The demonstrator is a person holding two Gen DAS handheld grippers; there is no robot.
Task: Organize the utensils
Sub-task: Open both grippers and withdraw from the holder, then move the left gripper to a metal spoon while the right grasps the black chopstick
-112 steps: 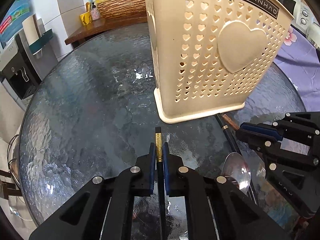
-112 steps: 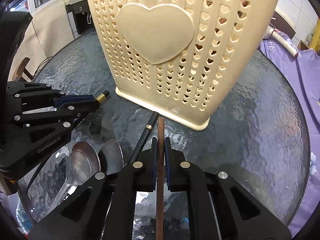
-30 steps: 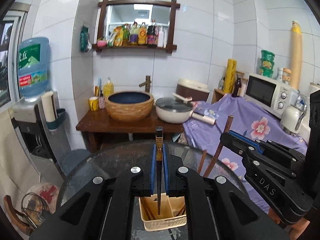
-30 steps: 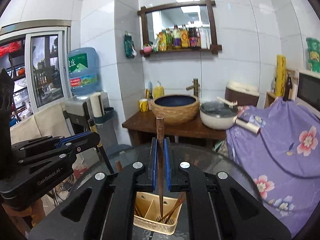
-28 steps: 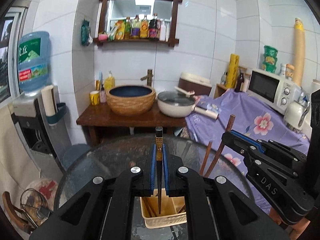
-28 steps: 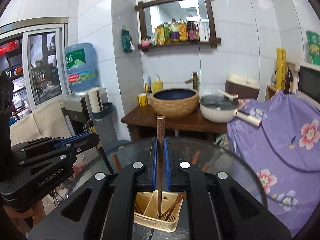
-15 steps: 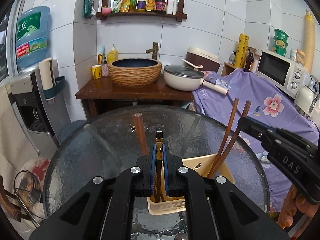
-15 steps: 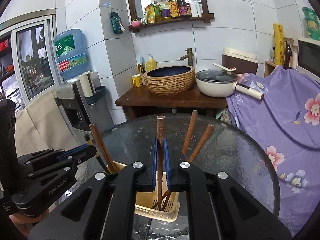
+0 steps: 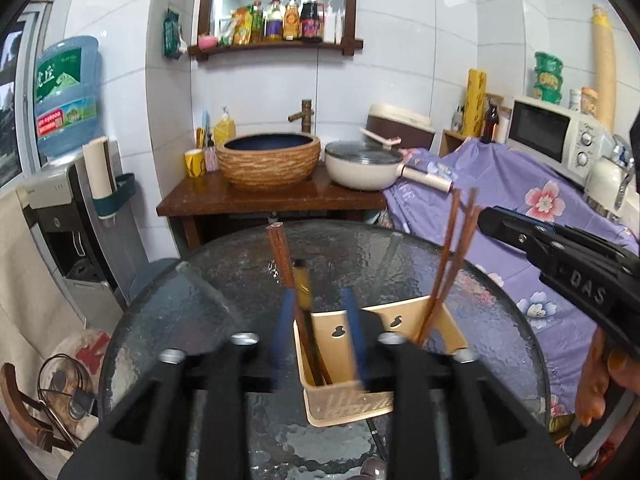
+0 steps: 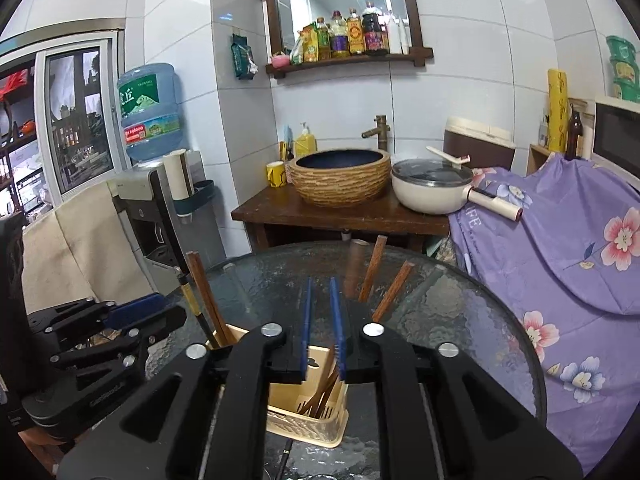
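A beige utensil basket [image 9: 348, 404] [image 10: 304, 420] stands on the round glass table [image 9: 192, 304]. My left gripper [image 9: 317, 296] hovers over its left compartment, jaws opening. A black chopstick with a gold band [image 9: 302, 292] stands loose between the pads, down in the basket beside a brown chopstick [image 9: 278, 252]. My right gripper [image 10: 320, 286] is over the other side, jaws opening with nothing pressed between them. A blurred brown chopstick [image 10: 353, 270] sits just past its right finger, by two other brown chopsticks [image 10: 372, 266] leaning in the basket. The right gripper [image 9: 560, 252] and the left gripper [image 10: 120, 320] each show in the other's view.
Behind the table a wooden stand [image 9: 272, 204] carries a woven basin [image 9: 270, 160] and a white pot [image 9: 362, 164]. A purple flowered cloth [image 10: 560, 240] covers the right side. A water dispenser [image 10: 152, 200] stands left. A person's hand [image 9: 596, 384] holds the right gripper.
Both grippers sank toward the basket and their jaws parted. The black chopstick and the brown chopstick slipped down out of the pads into the basket.
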